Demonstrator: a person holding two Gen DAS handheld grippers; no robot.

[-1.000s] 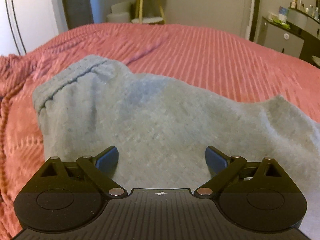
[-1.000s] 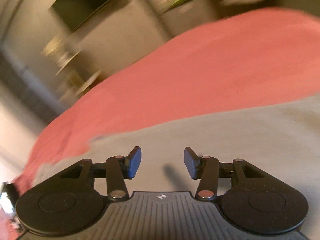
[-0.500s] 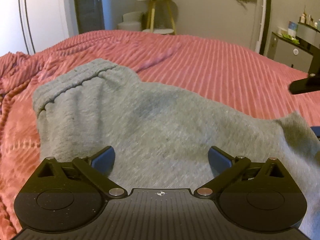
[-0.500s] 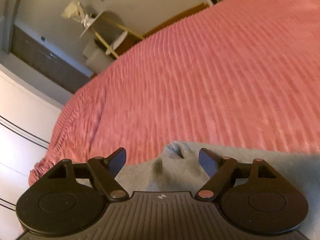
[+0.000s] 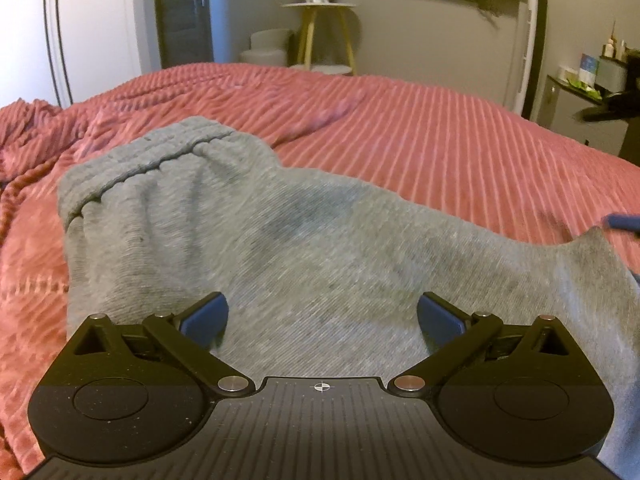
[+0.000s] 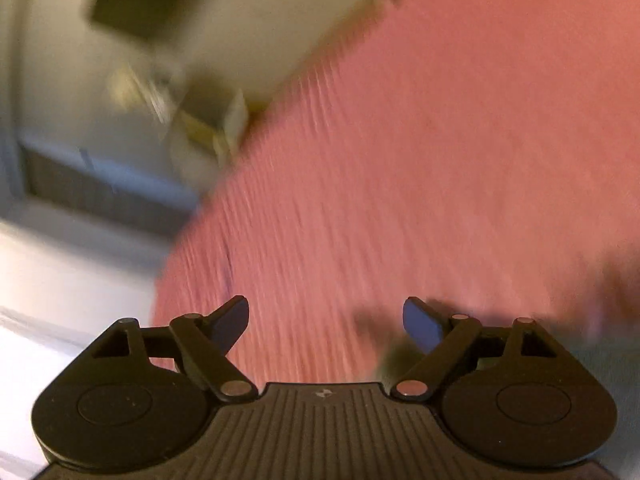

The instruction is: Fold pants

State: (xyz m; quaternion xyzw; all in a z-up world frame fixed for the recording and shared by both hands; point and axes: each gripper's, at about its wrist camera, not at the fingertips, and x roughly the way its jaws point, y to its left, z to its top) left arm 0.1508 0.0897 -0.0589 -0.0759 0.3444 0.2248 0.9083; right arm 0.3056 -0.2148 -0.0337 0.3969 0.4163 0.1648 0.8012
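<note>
Grey pants [image 5: 320, 248] are being shown spread across a ribbed pink bed [image 5: 460, 140], waistband at far left. Soft, light and limp, they are probably best pinched at waistband or hem, while the left hand-held gripper [image 5: 322, 318] and the right hand-held gripper [image 6: 324, 322] are being held wide and empty.

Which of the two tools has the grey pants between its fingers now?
The left tool: its open fingers lie over the grey pants. The open right tool has only the pink bedspread between its fingers.

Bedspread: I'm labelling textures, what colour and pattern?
Salmon pink bedspread with raised ribbed stripes; clearest in the left wrist view.
</note>
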